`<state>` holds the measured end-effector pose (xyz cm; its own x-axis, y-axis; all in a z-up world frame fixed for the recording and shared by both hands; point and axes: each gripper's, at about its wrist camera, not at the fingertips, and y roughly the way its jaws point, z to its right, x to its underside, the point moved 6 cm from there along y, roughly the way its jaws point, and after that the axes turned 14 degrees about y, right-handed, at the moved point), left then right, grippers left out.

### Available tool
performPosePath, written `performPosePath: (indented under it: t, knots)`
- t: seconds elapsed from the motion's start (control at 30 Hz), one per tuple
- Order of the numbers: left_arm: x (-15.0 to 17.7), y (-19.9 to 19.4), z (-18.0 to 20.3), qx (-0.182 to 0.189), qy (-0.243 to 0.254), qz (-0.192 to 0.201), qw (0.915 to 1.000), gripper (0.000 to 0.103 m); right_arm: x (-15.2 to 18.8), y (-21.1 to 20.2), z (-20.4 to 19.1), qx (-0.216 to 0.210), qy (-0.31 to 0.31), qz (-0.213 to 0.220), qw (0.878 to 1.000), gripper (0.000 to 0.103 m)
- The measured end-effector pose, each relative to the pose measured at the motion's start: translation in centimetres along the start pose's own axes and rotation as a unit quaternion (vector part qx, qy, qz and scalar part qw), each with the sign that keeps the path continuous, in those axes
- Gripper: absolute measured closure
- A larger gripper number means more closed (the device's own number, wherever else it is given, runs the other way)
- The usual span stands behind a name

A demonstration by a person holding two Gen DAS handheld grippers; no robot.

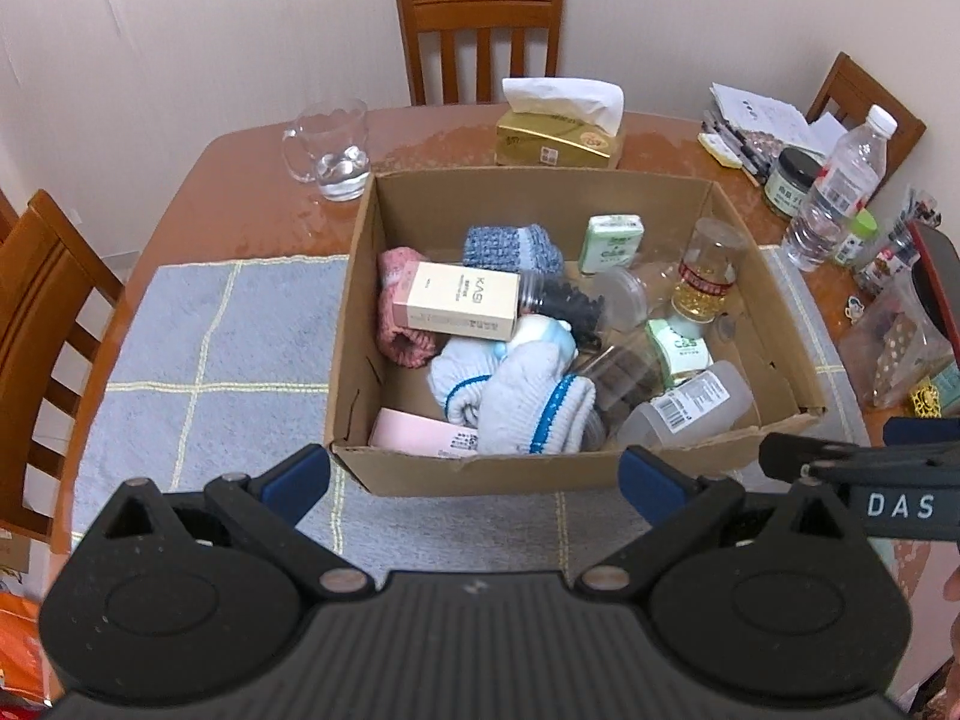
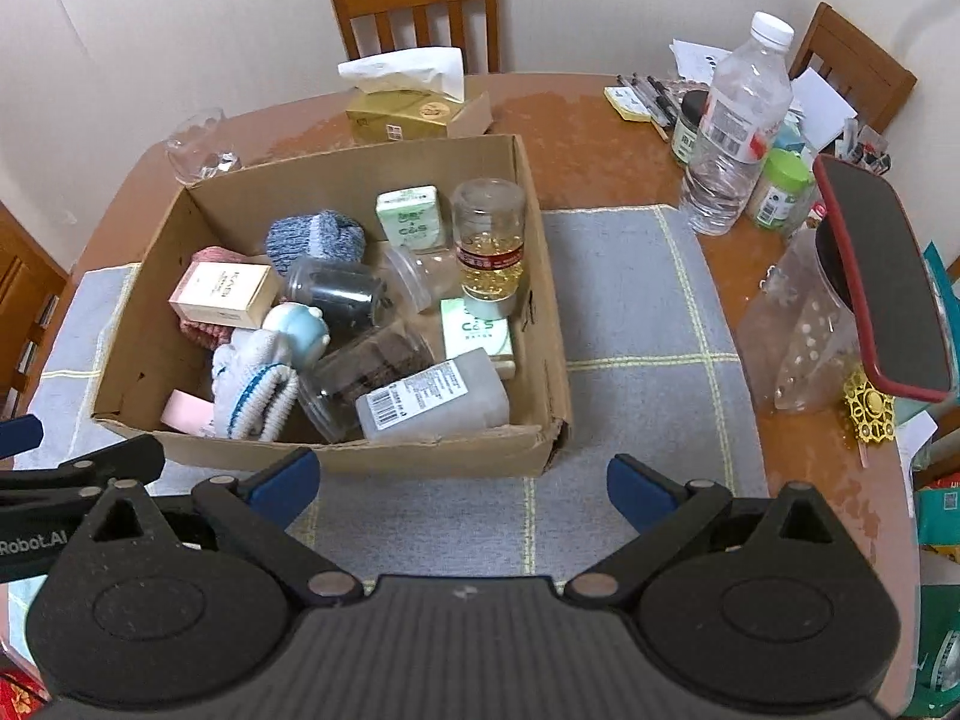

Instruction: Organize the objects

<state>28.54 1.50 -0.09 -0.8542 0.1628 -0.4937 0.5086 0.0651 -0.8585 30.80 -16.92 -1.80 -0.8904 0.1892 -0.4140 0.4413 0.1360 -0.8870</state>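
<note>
An open cardboard box [image 1: 420, 474] [image 2: 540, 276] sits on a grey checked mat [image 1: 210, 348] [image 2: 630, 312]. It holds a cream carton [image 1: 459, 299] [image 2: 223, 291], white knitted gloves [image 1: 528, 402] [image 2: 252, 384], pink and blue knitted pieces, green packets [image 1: 612, 240] [image 2: 414, 216], a jar of yellow capsules [image 1: 708, 279] [image 2: 489, 240], clear jars and a frosted bottle [image 1: 690, 405] [image 2: 432, 399]. My left gripper [image 1: 474, 480] is open and empty, just before the box's near wall. My right gripper [image 2: 462, 486] is open and empty, before the box's near right corner.
A tissue box [image 1: 558, 132] [image 2: 408, 102] and glass mug [image 1: 330, 150] stand behind the box. Water bottle [image 2: 735, 126], jars, pens and papers crowd the right side. A red-edged mirror [image 2: 882, 282] and plastic bag [image 2: 798, 330] stand at far right. Wooden chairs [image 1: 480, 30] surround the table.
</note>
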Motion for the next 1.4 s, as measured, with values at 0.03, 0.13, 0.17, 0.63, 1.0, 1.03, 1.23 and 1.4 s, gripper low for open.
performPosePath:
  t: [0.03, 0.13, 0.17, 0.63, 1.0, 1.03, 1.23, 1.4]
  knots:
    - [-0.03, -0.07, -0.03, -0.002, 0.001, 0.001, 1.0000, 0.001, -0.02, -0.09, -0.12, -0.001, -0.002, 0.001, 1.000, 0.000]
    - [-0.17, -0.24, -0.16, -0.004, 0.002, 0.003, 1.0000, 0.001, -0.05, -0.16, -0.29, -0.003, -0.002, 0.001, 1.000, 0.000]
    - [-0.21, -0.26, -0.21, -0.006, 0.001, 0.003, 1.0000, 0.001, -0.04, -0.14, -0.33, -0.004, -0.001, 0.000, 1.000, 0.000]
    - [-0.35, 0.00, -0.68, -0.009, -0.005, -0.004, 0.9999, 0.001, -0.45, 0.34, -0.68, -0.007, -0.002, -0.003, 1.000, 0.000]
    - [-0.63, -0.28, -0.72, -0.016, -0.002, -0.003, 0.9999, 0.001, -0.54, 0.51, -0.86, -0.008, -0.002, -0.004, 1.000, 0.000]
    - [-0.66, -0.29, -0.73, -0.017, -0.001, -0.003, 0.9999, 0.001, -0.54, 0.48, -0.87, -0.008, -0.002, -0.004, 1.000, 0.000]
    - [-0.73, -0.24, -0.74, -0.022, 0.002, -0.006, 0.9997, 0.001, -0.57, 0.56, -0.77, -0.006, -0.001, -0.004, 1.000, 0.000]
    - [-0.67, -0.21, -0.75, -0.020, 0.004, -0.008, 0.9998, 0.001, -0.54, 0.55, -0.79, -0.007, -0.002, -0.006, 1.000, 0.000]
